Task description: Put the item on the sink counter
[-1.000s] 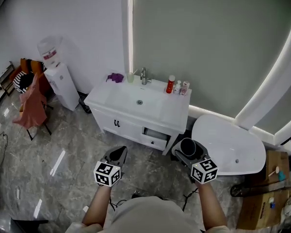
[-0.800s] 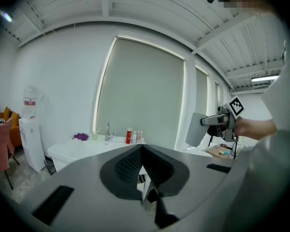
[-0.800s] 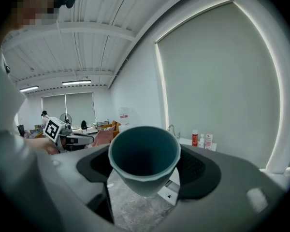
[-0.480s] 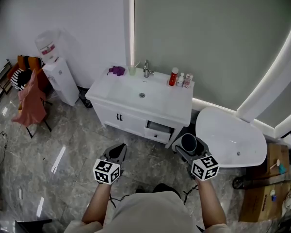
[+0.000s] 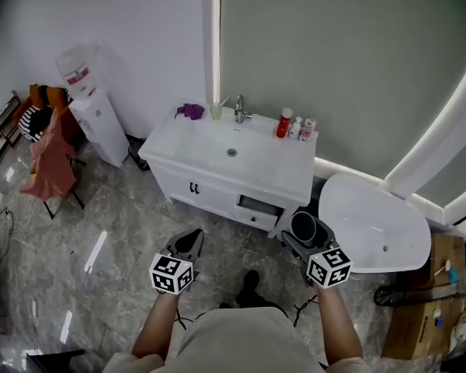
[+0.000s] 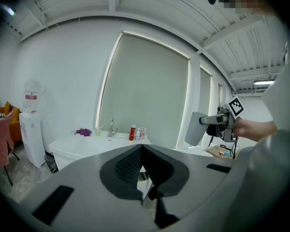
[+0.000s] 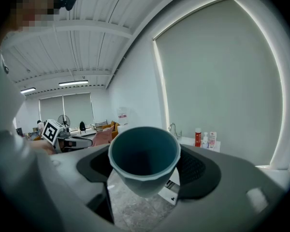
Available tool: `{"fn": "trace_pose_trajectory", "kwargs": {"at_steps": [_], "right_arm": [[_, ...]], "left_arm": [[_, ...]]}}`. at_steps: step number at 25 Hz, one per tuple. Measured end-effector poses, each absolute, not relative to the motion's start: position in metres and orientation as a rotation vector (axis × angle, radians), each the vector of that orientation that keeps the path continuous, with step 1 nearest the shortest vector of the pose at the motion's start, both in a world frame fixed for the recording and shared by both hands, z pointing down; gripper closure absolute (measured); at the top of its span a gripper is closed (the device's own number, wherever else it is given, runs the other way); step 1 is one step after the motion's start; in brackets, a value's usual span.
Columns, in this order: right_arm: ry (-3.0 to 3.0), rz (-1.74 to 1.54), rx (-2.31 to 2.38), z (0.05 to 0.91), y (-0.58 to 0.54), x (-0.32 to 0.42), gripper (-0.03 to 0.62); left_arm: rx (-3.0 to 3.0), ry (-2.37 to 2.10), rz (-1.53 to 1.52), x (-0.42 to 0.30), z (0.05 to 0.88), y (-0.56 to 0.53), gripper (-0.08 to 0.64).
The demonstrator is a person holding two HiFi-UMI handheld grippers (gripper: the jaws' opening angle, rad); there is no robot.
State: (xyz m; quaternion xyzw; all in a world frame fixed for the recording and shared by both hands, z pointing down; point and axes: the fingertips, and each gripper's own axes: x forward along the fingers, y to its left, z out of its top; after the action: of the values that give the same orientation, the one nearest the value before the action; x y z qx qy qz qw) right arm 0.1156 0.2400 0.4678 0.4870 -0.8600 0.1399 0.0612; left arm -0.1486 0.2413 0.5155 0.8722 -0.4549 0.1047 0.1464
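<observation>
Head view takes in a white water dispenser (image 5: 89, 115) by the far-left wall. Next comes the white sink counter (image 5: 272, 169), carrying a purple cloth (image 5: 189, 111), a chrome faucet (image 5: 239, 109) and a red bottle (image 5: 284, 123). Nearer the person, over the grey marbled floor (image 5: 101, 231), the left gripper (image 5: 191, 239) has its jaws pressed together with nothing between them. To its right, the right gripper (image 5: 304, 233) clamps a dark blue-grey plastic cup (image 5: 303, 226), its open mouth showing. It is held in front of the counter's right end and well apart from it. A white oval tub (image 5: 373, 216) lies furthest right.
</observation>
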Motion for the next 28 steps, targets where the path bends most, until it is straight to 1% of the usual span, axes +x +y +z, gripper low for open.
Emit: {"fn": "trace_pose_trajectory", "kwargs": {"at_steps": [9,20,28], "right_arm": [[-2.613,0.448,1.429,0.478,0.167,0.128,0.193],[-2.609,0.437,1.404,0.485,0.084,0.181,0.193],[-2.585,0.446,1.377,0.502,0.04,0.215,0.193]], "left_arm": [[2.483,-1.323,0.335,-0.132,0.522,0.175,0.555],[2.49,-1.312,0.361,-0.072,0.523,0.093,0.555],[2.469,-1.293,0.369,-0.032,0.535,0.054,0.555]]}}
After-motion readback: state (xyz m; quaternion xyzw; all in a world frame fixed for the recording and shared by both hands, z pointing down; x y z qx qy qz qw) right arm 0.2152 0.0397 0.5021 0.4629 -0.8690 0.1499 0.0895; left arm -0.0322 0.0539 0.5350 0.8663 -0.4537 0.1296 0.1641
